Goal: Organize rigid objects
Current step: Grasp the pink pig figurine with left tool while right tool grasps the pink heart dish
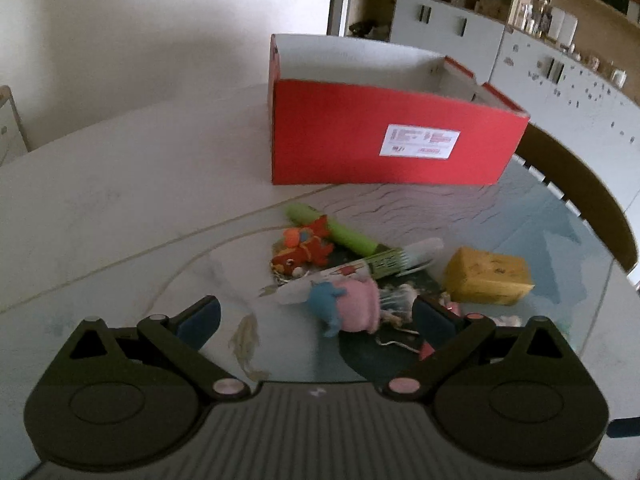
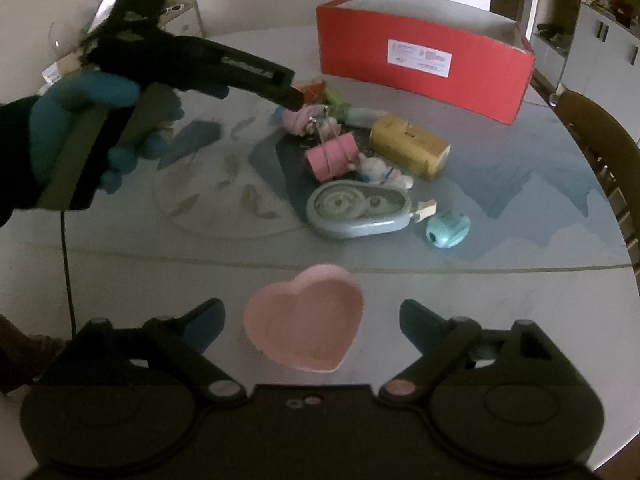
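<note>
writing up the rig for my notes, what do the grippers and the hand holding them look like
Both grippers, left and right, are black plastic with round housings, ribbed centre bodies, linkage arms on pale pinkish pivot pins, and blue finger pads. The left hand wears a blue glove with a dark sleeve; a thin black cable hangs below it.

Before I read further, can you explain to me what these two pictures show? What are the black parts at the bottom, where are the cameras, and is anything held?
Each picture comes from a camera mounted on a hand-held gripper, looking forward along its two fingers. The black parts at the bottom are those grippers. The left gripper is open above a pile of small things: a pink and blue toy, a yellow box, a green pen. The right gripper is open around a pink heart-shaped dish without gripping it. Its view also shows a gloved hand holding the left gripper. A red box stands open on the table. Nothing is held.
</note>
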`<state>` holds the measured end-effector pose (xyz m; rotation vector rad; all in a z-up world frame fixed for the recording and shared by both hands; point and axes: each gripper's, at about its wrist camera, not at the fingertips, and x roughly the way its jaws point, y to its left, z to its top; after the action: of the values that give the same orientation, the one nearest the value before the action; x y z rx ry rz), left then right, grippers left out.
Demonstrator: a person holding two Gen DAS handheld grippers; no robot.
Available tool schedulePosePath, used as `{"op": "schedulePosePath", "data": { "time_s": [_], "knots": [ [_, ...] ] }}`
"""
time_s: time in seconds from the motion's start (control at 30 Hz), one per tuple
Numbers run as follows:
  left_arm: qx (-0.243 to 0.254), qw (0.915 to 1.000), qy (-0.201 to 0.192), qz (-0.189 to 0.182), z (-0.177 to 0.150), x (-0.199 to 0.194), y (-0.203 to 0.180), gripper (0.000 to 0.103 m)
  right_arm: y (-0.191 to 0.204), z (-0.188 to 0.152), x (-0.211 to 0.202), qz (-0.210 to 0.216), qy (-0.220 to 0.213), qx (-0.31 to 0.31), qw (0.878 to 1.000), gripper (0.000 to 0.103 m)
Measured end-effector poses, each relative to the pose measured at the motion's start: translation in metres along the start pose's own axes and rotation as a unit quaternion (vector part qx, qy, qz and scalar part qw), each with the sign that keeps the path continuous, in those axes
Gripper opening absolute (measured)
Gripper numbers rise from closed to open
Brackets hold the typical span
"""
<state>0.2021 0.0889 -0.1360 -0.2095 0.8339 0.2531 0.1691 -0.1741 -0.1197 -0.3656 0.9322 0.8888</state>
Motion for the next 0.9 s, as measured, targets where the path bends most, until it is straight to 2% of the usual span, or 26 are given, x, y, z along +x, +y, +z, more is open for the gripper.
{"op": "schedulePosePath", "data": {
  "time_s": [0.33,0.9],
  "knots": [
    [0.024,0.9995,0.012,-0.015,-0.006,0.019,-0.007,0.102,0.001,-0.008,0.01,0.004,0.018,0.007,1.0,0.093],
    [0.032,0.9992,0.021,-0.012,-0.005,0.048,-0.022,0.102,0.014,-0.009,0.025,-0.011,0.027,-0.034,0.999,0.081]
  ]
}}
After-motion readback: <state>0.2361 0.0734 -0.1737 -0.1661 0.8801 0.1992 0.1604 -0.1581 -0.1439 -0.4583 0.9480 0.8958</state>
